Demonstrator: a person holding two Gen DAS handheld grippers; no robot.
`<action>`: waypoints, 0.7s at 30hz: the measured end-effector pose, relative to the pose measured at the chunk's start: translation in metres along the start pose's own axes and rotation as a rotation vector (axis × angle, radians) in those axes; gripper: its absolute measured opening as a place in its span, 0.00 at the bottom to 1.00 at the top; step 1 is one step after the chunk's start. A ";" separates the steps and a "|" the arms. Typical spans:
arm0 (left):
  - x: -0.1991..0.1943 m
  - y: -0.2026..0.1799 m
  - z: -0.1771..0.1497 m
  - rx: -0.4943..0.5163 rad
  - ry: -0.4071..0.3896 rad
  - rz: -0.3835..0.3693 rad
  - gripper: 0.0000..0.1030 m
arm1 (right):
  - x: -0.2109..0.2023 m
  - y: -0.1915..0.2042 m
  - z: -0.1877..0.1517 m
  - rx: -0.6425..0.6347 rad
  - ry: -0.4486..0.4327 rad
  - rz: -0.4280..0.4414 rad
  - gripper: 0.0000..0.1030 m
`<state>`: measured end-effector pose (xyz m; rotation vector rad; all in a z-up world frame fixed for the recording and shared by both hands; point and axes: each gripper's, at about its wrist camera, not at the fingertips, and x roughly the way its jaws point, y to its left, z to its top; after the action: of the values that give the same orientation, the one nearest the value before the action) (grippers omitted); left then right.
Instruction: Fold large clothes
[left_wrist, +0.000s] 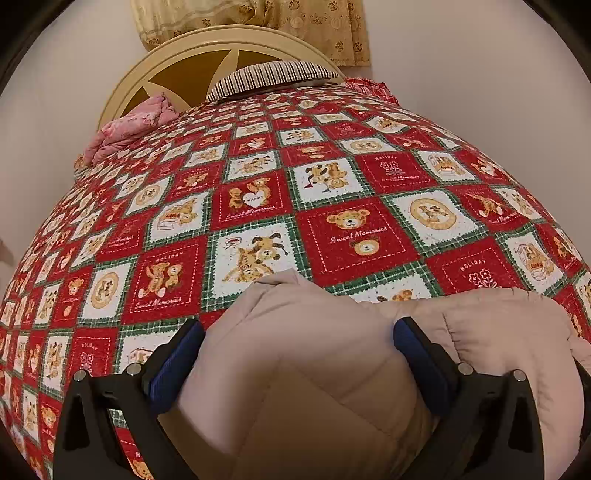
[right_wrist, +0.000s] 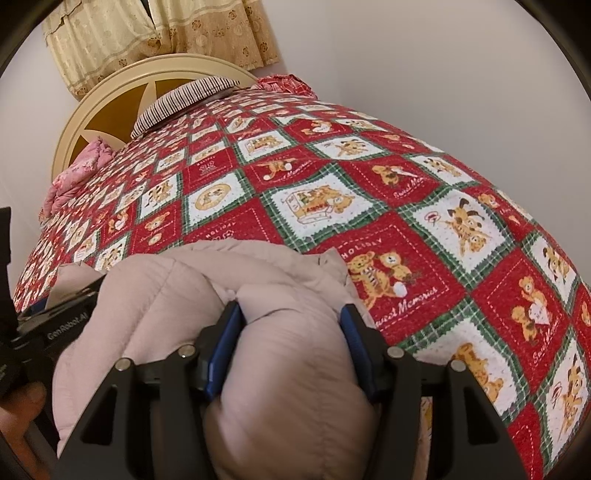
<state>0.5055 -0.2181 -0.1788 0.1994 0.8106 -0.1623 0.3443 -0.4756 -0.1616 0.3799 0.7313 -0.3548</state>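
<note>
A beige quilted puffer jacket (left_wrist: 306, 373) lies bunched at the near edge of the bed. In the left wrist view my left gripper (left_wrist: 297, 332) has its blue-padded fingers (left_wrist: 177, 365) on either side of a thick fold of the jacket and presses on it. In the right wrist view the jacket (right_wrist: 173, 295) bulges up between the fingers, and my right gripper (right_wrist: 291, 314) is shut on a puffy fold of it. The left gripper's black body (right_wrist: 55, 317) shows at the left edge of that view, with a hand below it.
The bed is covered by a red, white and green teddy-bear quilt (left_wrist: 332, 184). A striped pillow (left_wrist: 269, 77) and pink bedding (left_wrist: 125, 129) lie by the cream headboard (left_wrist: 177, 62). A red plaid cloth (left_wrist: 369, 86) is at the far right corner. Walls and a curtain (left_wrist: 277, 22) stand behind.
</note>
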 end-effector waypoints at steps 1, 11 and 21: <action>0.001 0.000 -0.001 0.000 -0.002 0.000 0.99 | 0.000 -0.002 0.000 0.008 0.003 0.016 0.58; -0.002 -0.005 -0.001 0.037 -0.019 0.046 0.99 | -0.030 -0.004 0.000 0.013 -0.082 0.059 0.60; -0.114 -0.015 -0.037 0.049 -0.152 -0.137 0.99 | -0.037 -0.005 -0.019 -0.030 -0.115 0.153 0.81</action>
<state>0.3991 -0.2157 -0.1225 0.1757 0.6695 -0.3229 0.3059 -0.4653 -0.1500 0.3817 0.5907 -0.2196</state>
